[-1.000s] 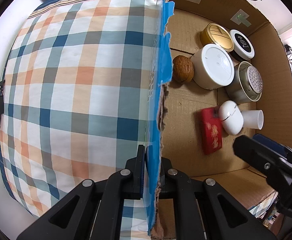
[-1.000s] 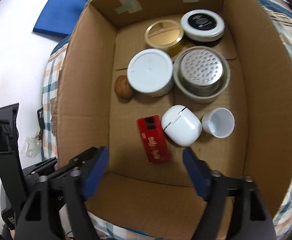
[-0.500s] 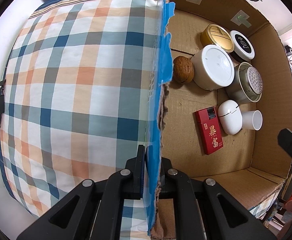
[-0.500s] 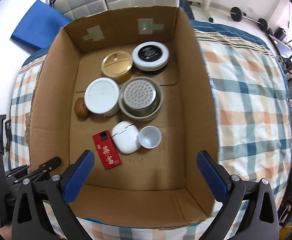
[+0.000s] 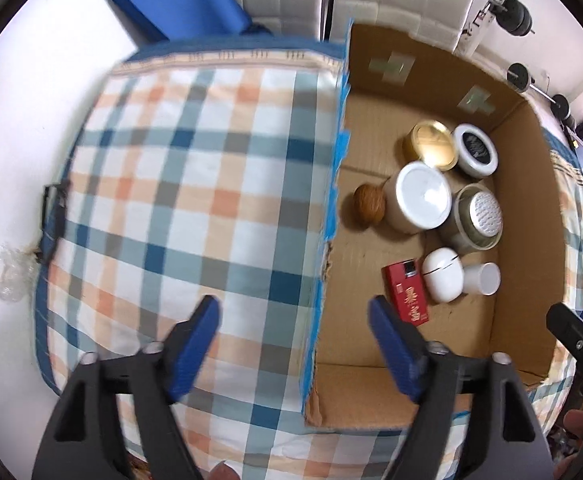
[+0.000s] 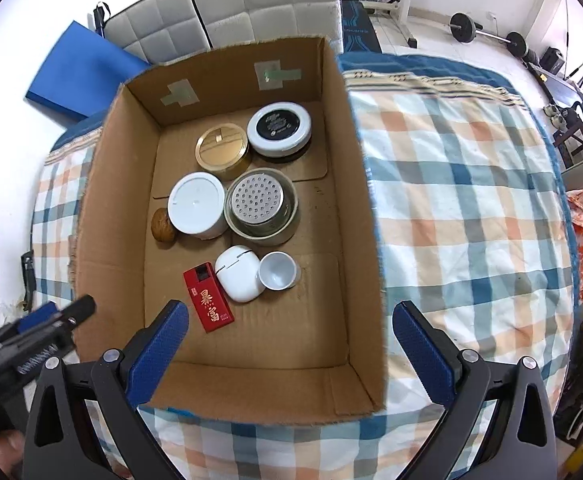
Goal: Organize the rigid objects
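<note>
Left gripper [image 5: 293, 322] pointing steeply down astride the box [image 5: 523, 216] wall, jaws opening, pads clear of it, right gripper [image 6: 291, 334] steeply down above the box, jaws wide and empty, red pack [image 6: 208, 303] lying inside on the box floor

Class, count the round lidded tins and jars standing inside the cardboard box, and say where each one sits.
3: the gold tin and the black-topped jar stand near the far wall, and the white-lidded jar stands beside the walnut. None seems hidden.
</note>
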Demonstrator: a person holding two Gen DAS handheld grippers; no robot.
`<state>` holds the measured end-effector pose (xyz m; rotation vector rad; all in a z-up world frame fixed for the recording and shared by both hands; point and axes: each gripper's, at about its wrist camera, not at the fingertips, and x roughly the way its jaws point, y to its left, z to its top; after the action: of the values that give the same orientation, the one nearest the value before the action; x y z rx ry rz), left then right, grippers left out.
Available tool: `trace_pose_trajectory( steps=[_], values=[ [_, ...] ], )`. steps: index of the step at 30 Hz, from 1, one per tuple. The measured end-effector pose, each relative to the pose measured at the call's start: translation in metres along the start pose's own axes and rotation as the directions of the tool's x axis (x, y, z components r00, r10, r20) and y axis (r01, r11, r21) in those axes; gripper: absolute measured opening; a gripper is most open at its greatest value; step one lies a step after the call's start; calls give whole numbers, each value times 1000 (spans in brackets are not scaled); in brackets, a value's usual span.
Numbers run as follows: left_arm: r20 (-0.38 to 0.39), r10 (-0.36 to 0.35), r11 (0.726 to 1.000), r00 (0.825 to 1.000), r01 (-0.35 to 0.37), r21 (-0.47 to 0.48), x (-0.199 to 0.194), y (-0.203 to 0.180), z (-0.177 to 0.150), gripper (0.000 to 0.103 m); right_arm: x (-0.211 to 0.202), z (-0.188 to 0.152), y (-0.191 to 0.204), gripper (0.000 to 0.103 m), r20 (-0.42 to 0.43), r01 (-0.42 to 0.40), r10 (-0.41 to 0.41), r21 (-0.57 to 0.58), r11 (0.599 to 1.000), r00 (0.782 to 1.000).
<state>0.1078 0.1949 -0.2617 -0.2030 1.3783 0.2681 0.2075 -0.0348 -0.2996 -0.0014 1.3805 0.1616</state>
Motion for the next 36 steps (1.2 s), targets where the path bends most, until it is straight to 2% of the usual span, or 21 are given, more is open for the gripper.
trace_pose_trajectory(
  steps=[3,10,20,26,30,36],
  values=[
    [30,-25,1000,999,25,13,-23,-6,0,102,-17,-4,-9,103,22,0,-1,5,1000,1000],
    [154,-59,997,986,50,64,-97,-35,-14,103,-76,-17,-34,103,75,-13,12,17,1000,997],
    [299,-76,992,951,40,123,-210,-60,-49,103,-206,-48,-64,103,197,-75,66,39,996,978],
    [341,-89,988,936,40,146,-248,-68,-67,103,-271,-70,-69,103,279,-79,70,22,997,958],
    [376,-84,988,923,28,152,-272,-71,-77,103,-299,-80,-70,103,311,-58,53,5,998,949],
    [401,-90,990,912,36,139,-295,-70,-88,103,-327,-91,-75,103,345,-45,41,4,999,938]
  ],
)
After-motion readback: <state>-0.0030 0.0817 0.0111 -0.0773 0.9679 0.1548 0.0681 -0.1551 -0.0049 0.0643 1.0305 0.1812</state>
